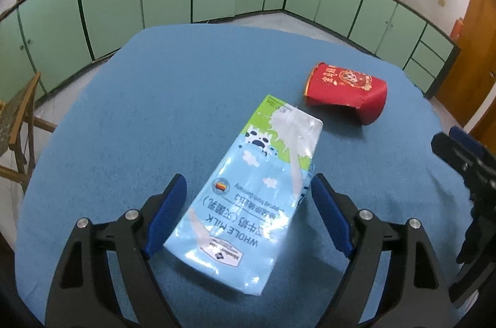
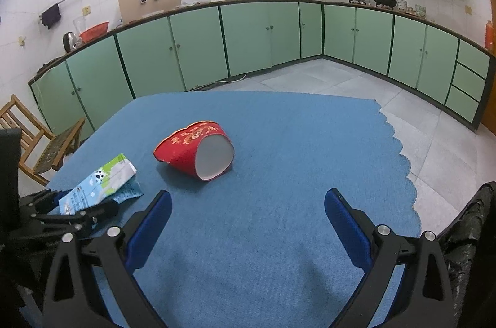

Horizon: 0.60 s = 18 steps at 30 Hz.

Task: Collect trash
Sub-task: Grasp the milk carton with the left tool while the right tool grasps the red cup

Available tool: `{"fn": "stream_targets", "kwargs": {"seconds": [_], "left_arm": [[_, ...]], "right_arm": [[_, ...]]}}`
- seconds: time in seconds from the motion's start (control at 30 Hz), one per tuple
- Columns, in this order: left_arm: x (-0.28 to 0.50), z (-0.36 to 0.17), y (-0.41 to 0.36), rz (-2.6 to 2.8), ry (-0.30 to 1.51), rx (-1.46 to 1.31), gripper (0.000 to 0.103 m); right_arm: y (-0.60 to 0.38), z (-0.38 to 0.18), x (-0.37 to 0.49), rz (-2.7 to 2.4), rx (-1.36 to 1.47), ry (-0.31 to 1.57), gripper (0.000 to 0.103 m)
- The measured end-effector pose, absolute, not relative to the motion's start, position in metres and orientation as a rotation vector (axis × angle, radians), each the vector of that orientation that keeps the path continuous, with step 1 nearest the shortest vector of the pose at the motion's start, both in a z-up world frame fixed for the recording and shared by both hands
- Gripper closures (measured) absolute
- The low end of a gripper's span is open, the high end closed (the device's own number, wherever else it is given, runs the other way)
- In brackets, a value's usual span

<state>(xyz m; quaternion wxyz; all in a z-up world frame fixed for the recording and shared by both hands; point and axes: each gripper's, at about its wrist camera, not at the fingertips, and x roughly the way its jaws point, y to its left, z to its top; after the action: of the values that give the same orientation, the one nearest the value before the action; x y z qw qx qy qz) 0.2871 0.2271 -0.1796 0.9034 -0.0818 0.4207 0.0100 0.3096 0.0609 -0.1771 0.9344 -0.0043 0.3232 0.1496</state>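
A flattened light-blue milk carton [image 1: 245, 188] lies on the blue table [image 1: 139, 98], its near half between the blue pads of my left gripper [image 1: 249, 177]. That gripper is open: the left pad sits close to the carton's edge, and a gap shows at the right pad. Beyond the carton, a crushed red paper cup [image 1: 347, 92] lies on its side. My right gripper [image 2: 248, 194] is open and empty, hovering over bare cloth with the red cup [image 2: 179, 148] ahead and to its left. The right wrist view also shows the carton [image 2: 102, 179] and the left gripper [image 2: 83, 200] at far left.
A black plastic bag [image 2: 465, 238] hangs at the table's near right corner. A wooden chair [image 2: 40, 142] stands off the left side. Green cabinets [image 2: 248, 36] line the far walls across a tiled floor. The right gripper [image 1: 449, 139] pokes in at the right edge of the left wrist view.
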Motion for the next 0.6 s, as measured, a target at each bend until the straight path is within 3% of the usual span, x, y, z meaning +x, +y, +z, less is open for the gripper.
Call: {"fn": "stream_targets", "kwargs": {"seconds": [0.1,0.13,0.2,0.6], "left_arm": [[0.286,-0.180,0.229,0.002,0.868,-0.182,0.039],[0.286,-0.180,0.228,-0.013,0.868,-0.187,0.057],[0.286,-0.180,0.226,-0.021,0.865,-0.201,0.069],[0.295,-0.166,0.231,0.080,0.785,-0.190,0.070]], "right_arm": [[0.060,-0.178,0.310,0.305,-0.006,0.663,0.006],[0.060,-0.179,0.311,0.305,-0.004,0.664,0.006],[0.060,-0.179,0.312,0.308,-0.001,0.665,0.006],[0.087,-0.176,0.339,0.377,-0.036,0.645,0.006]]}}
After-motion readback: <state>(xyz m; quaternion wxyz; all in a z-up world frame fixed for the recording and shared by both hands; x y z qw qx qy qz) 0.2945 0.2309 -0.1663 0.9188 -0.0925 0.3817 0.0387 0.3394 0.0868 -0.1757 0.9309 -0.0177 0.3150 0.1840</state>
